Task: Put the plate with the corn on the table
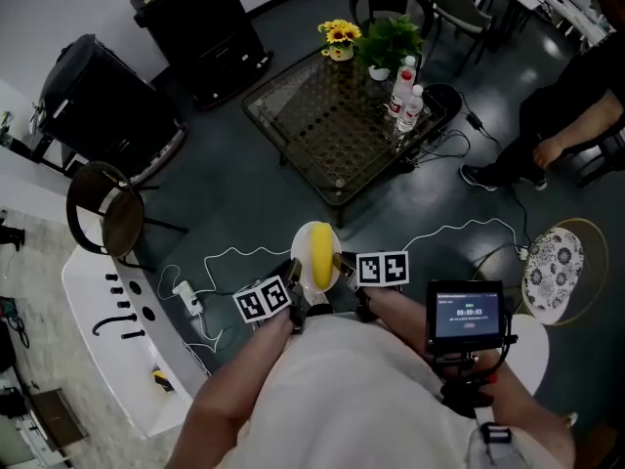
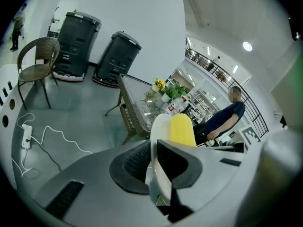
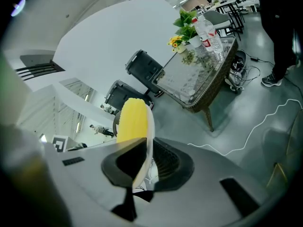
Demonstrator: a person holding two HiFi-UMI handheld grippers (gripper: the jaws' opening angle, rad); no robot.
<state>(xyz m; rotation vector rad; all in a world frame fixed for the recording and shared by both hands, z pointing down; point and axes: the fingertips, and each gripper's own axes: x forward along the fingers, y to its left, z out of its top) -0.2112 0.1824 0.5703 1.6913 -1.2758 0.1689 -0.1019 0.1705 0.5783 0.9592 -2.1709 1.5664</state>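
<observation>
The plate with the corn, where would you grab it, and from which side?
By its thin rim, from two opposite sides. The plate is shallow and the corn fills its middle, so only the bare edge fits between jaws. The left gripper and right gripper clamp it there now, one each side.

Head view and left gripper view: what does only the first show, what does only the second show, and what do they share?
Only the head view: a small screen and a patterned stool. Only the left gripper view: the left gripper with its jaws clamped on the rim of the plate, and a ceiling light. Both: the plate, the corn, the glass table and the brown chair.
</observation>
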